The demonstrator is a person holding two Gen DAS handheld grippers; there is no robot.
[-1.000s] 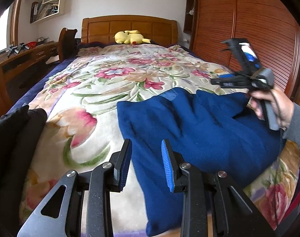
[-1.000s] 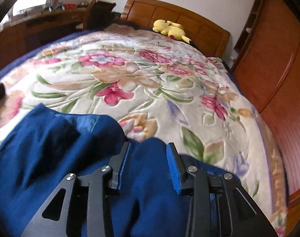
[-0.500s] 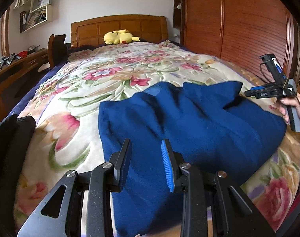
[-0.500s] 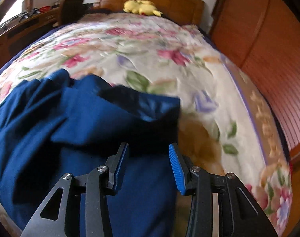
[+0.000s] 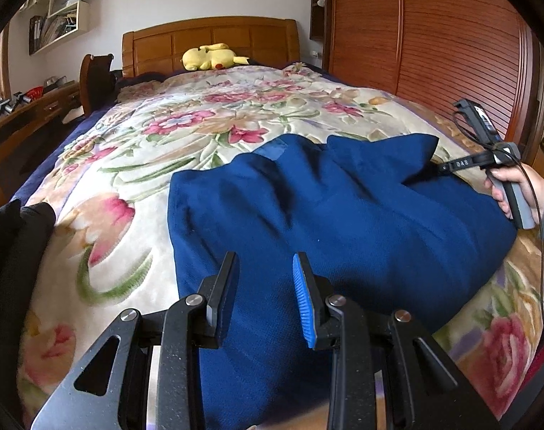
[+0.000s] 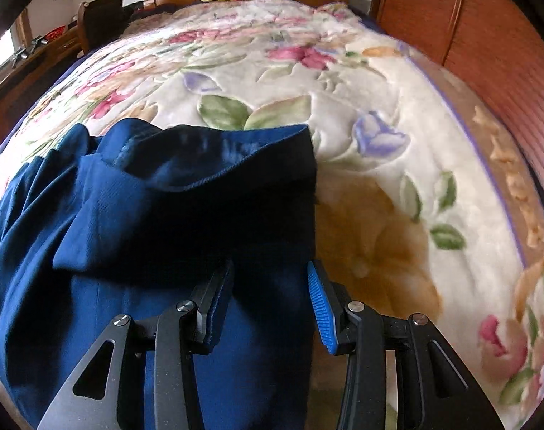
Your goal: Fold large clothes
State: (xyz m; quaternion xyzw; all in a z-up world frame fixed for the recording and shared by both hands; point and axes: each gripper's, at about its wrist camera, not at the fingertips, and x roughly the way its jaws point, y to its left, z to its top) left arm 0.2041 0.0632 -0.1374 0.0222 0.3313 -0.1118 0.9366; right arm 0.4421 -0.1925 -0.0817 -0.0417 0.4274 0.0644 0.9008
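Both views have the blue garment (image 5: 329,215) lying rumpled on the floral bed (image 5: 186,132), but it now sprawls wider, one flap thrown across. My right tongs (image 6: 270,297) have swung out to its right edge, jaws apart, empty. Left tongs (image 5: 264,294) released above the near hem. Only the left view shows my right hand (image 5: 511,186).

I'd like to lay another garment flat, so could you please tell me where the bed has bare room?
The floral blanket is bare from the blue garment up to the yellow plush toy by the headboard, and in a strip between the garment and the black clothing at the near left. The near right is crowded by the garment.
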